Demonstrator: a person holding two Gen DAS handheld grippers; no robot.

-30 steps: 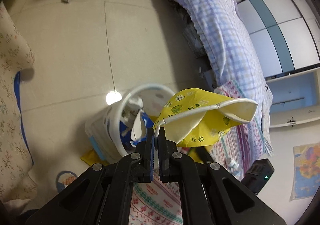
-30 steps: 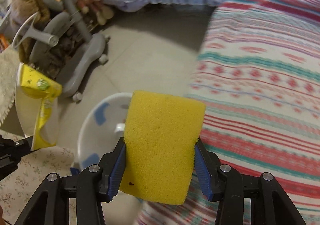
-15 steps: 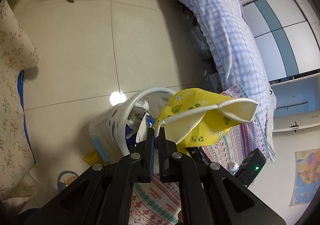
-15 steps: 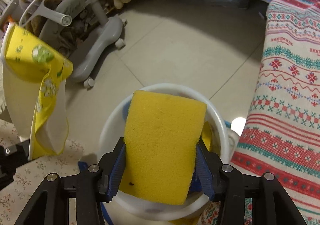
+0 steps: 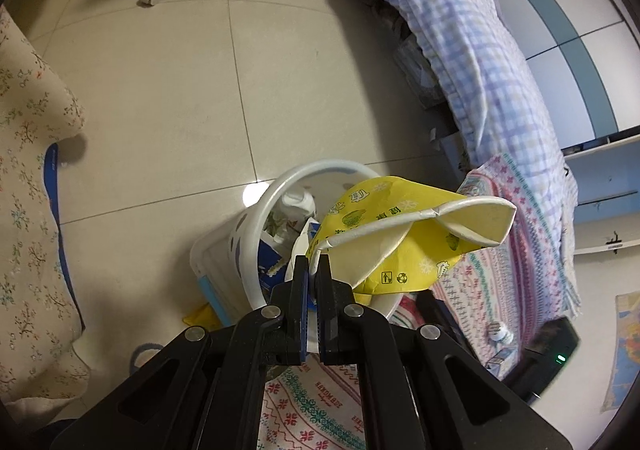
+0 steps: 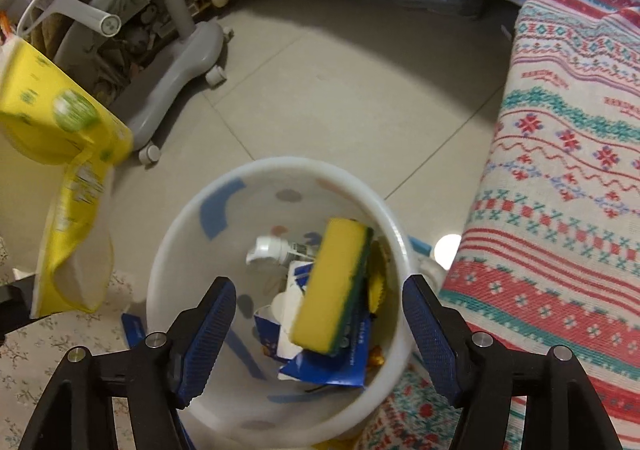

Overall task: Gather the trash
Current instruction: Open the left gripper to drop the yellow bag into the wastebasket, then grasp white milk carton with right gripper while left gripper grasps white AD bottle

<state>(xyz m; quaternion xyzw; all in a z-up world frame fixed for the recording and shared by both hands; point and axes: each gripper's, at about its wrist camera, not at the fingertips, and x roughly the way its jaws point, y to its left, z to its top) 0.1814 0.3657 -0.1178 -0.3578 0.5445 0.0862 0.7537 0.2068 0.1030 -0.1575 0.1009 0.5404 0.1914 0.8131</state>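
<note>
Here the yellow sponge (image 6: 334,286) with its green scouring side is seen inside the white bin (image 6: 176,246), tilted on edge among a blue carton (image 6: 340,362) and a white bottle (image 6: 272,248), clear of both blue pads. The jaws of the right gripper (image 6: 319,334) have just been opening and stand wide above the bin mouth, with nothing pressed between them. A flattened yellow paper cup (image 5: 404,246) is pinched at its rim by the left gripper (image 5: 313,270), whose jaws are almost fully together on the thin paper; in the left wrist view the cup hangs over the near side of the bin rim, beside the patterned blanket (image 6: 568,177). The step in hand is judged to be the drop of this 2nd piece. For that to be done well, the cup should be carried over the middle of the opening, not left above the rim, since a light, wide piece of paper is likely to catch on the edge or slide down outside. The right gripper should be drawn aside first so that the 2 tools do not meet over the bin. The pinch should be released only once the cup's lower edge is below the rim.
</note>
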